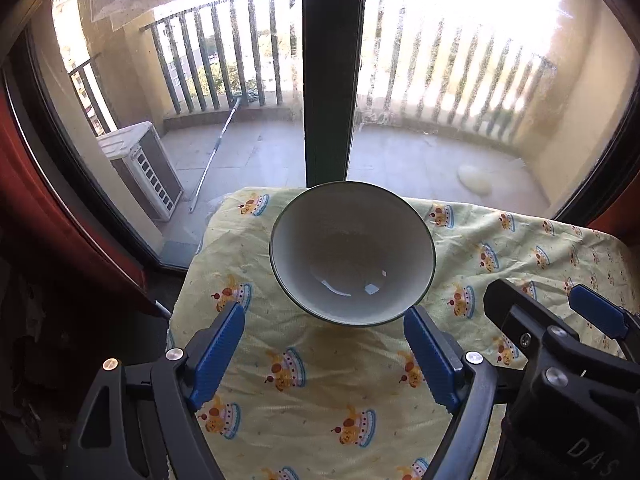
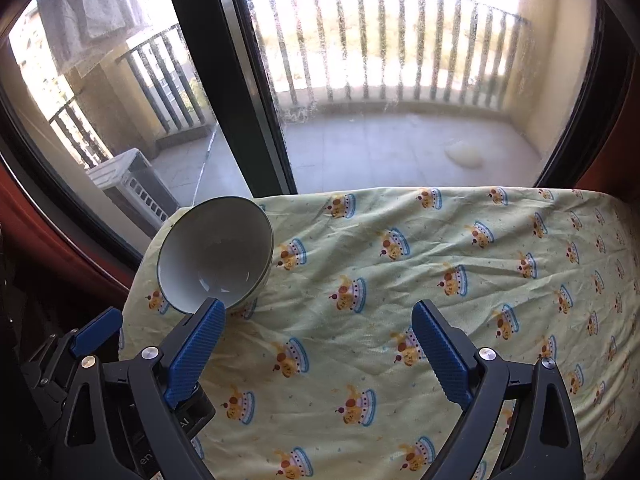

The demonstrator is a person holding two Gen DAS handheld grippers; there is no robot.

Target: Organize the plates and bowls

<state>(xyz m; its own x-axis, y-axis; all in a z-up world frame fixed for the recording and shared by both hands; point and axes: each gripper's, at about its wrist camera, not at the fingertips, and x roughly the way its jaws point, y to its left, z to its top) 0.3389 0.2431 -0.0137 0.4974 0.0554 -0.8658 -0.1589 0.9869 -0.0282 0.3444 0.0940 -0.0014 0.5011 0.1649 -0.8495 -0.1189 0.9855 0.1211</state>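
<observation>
Bowl position decides it: the white ceramic bowl with a dark rim [image 1: 352, 252] stands upright on the yellow cartoon-print cloth over the desk [image 1: 320, 400], dead ahead of the left claw [image 1: 324, 352], whose jaws gape empty. Right claw [image 2: 320, 352], equally spread and empty, sits off to its right.

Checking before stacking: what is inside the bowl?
The bowl looks empty: bare white interior with light reflections at the bottom. The patterned cloth under it is hidden.
</observation>
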